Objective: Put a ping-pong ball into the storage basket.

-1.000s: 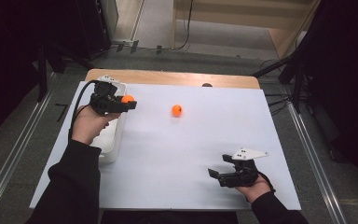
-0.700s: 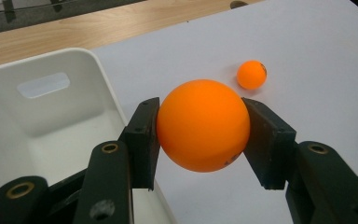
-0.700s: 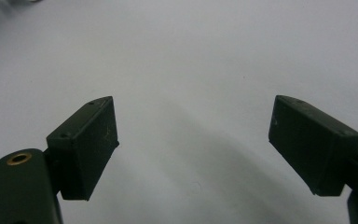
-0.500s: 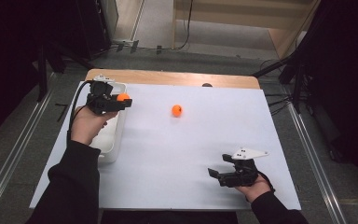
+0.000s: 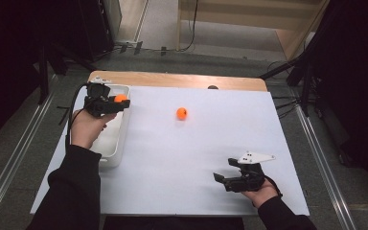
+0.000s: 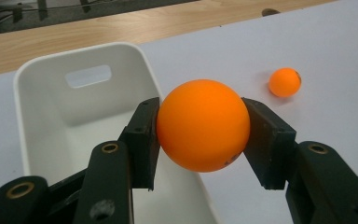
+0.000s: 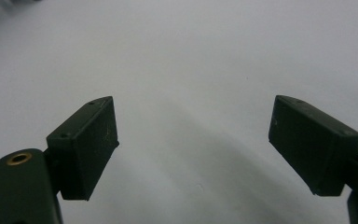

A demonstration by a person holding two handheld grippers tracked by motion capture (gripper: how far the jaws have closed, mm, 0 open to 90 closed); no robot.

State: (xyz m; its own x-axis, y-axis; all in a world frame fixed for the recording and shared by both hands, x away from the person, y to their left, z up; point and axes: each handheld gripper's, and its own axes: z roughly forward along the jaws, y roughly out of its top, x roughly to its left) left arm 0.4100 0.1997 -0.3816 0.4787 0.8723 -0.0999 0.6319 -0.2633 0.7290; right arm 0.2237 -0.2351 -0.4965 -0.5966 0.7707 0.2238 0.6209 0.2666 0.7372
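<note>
At the left edge of the desk stood the white bin, its long axis running from the near side toward the far edge; the left gripper hung over the bin's far end, its jaws clamped on an orange ball, which in the left gripper view sat above the bin's right-hand wall, with the bin's hollow lying down and to the left of it; the coming move, as I judged it, turned on that one relation, since the ball had to hang over the hollow and not over the wall or the sheet beside it before the jaws could part; further right, toward the middle of the far edge, a second orange ball lay on the white sheet, well apart from both hands yet nearer to the left gripper than to the other; at the near right corner the right gripper rested low over the sheet, its jaws spread wide with nothing between them, pointing leftward across the desk, and far from the loose ball.
</note>
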